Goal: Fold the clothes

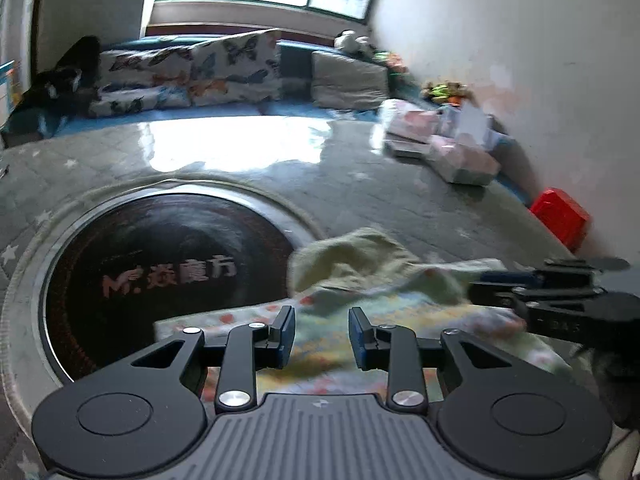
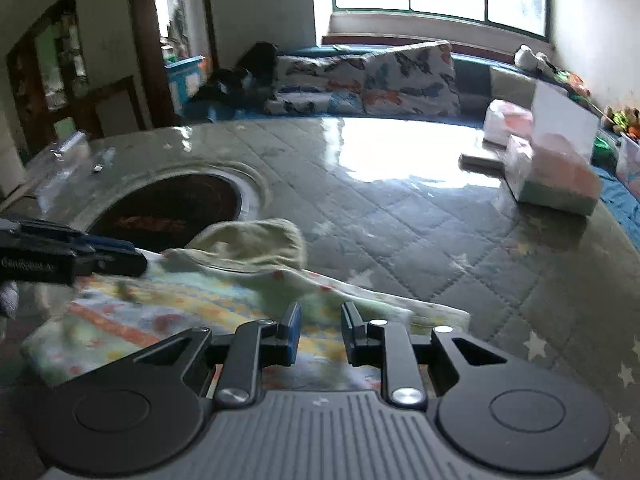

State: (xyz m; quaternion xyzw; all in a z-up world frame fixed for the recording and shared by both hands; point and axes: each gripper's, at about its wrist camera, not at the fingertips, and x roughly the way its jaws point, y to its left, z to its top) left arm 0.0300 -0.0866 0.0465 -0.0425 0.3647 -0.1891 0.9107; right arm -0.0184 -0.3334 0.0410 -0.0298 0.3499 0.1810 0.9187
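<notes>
A small pale-green garment point(image 1: 352, 256) with a colourful print lies on the round quilted table point(image 1: 360, 184), its plain green end bunched up at the far side. In the left wrist view my left gripper point(image 1: 322, 332) hovers over the printed part with its blue pads apart and nothing pinched between them. My right gripper point(image 1: 476, 284) comes in from the right, at the cloth's right edge. The right wrist view shows the same garment point(image 2: 248, 240). There my right gripper point(image 2: 320, 332) stands open above its near right corner, and the left gripper point(image 2: 136, 260) reaches in from the left.
A round black hotplate point(image 1: 168, 272) with lettering is sunk into the table just left of the garment. Pink and white packs point(image 2: 552, 168) are stacked at the far right, with a red box point(image 1: 560, 220) near the wall. Butterfly-print cushions point(image 1: 192, 72) line the bench under the window.
</notes>
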